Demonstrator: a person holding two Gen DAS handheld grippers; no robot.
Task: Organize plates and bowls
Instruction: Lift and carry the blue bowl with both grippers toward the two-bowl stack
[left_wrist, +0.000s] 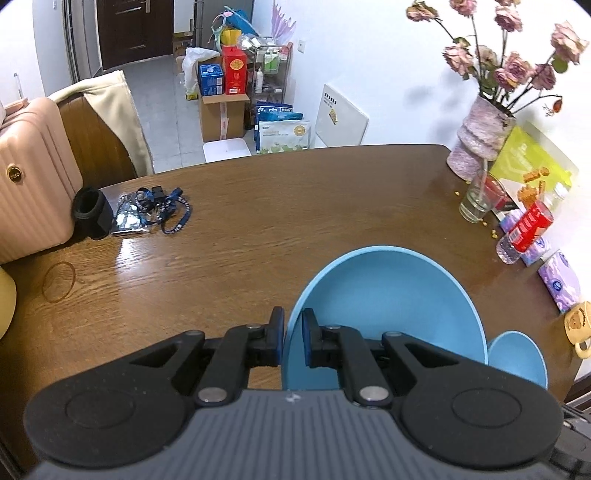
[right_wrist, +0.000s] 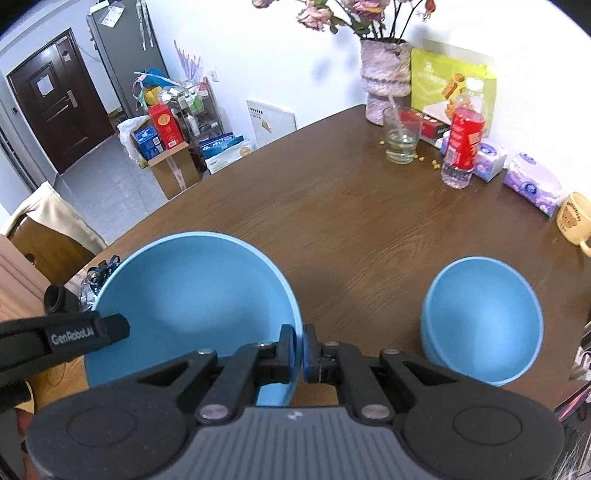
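Bowls: two, both blue.

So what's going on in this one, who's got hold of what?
A person is working two handheld tongs over a wooden table. Both are clamped on the same large blue bowl: the left tongs pinch its left rim and the right tongs pinch the opposite rim. A smaller blue bowl sits on the table just to its right, untouched. Along the far edge stand a vase of flowers, a glass and a bottle.
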